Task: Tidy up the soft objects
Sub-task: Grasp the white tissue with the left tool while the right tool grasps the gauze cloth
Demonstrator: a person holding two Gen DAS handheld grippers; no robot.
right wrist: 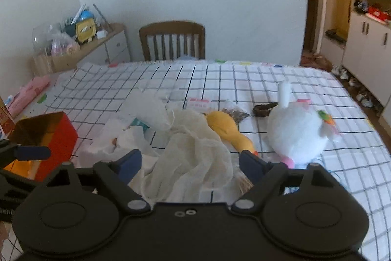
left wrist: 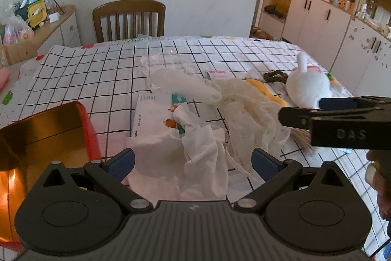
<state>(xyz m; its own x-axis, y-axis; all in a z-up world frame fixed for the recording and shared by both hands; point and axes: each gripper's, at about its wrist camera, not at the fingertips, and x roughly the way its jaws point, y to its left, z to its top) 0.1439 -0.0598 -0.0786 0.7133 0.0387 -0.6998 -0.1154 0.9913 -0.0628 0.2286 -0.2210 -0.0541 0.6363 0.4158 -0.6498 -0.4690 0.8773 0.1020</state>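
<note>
Red tin point(left wrist: 48, 129): I see it at the far left of the checked tablecloth point(left wrist: 97, 70), open, gold inside.
Left gripper point(left wrist: 193, 163): my jaws stand wide apart over a crumpled white tissue point(left wrist: 202, 151); the pads press on nothing.
Tissue pack point(left wrist: 151, 114): lies flat just beyond the tissue, partly under it.
Gauze cloth point(right wrist: 193, 153): a loose cream heap in the middle, draped over the yellow plush duck point(right wrist: 229, 131).
Right gripper point(right wrist: 190, 163): I see the jaws open either side of the gauze, gripping nothing.
Dark scrunchie point(right wrist: 264, 109): beyond the duck, touching the rabbit.
White plush rabbit point(right wrist: 295, 131): on its side at the right, just beside the duck.
</note>
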